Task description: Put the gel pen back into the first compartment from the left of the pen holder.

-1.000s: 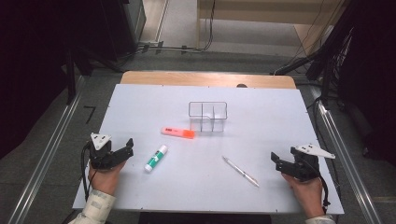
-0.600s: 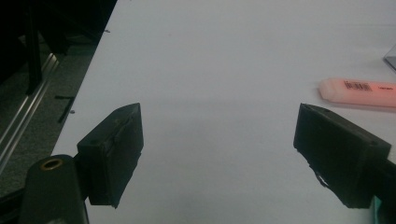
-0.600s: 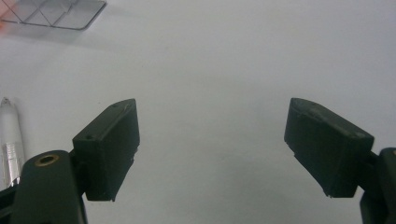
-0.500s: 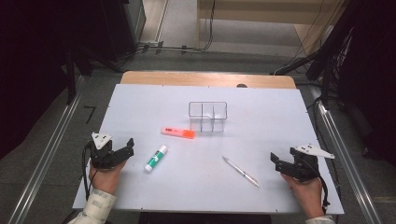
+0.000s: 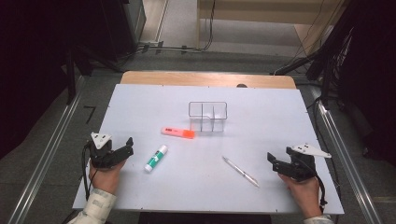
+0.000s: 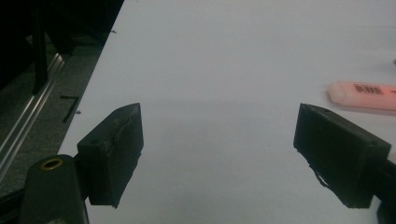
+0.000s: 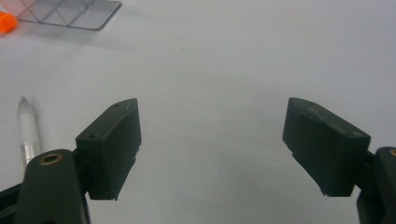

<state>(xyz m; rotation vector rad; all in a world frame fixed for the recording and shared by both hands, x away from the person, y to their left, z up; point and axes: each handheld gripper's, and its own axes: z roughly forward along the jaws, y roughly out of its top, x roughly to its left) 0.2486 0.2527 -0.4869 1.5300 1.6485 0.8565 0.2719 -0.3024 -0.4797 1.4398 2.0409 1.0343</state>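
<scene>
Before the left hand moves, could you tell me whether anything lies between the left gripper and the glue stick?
Nothing visible does. The left gripper, jaws open, sits just left of the glue stick with bare white table between them. The orange highlighter lies farther back, off that path.

White table top [image 5: 261, 93] fills the middle of the frame, a strip of bare wood [image 5: 205, 78] along its far edge. Grey floor [image 5: 177, 18] up top, black cables [image 5: 187, 46] trailing across it. Metal rails [image 5: 42, 163] run down both lower sides. Dark cabinet [image 5: 126, 18] upper left; light is dim.
</scene>
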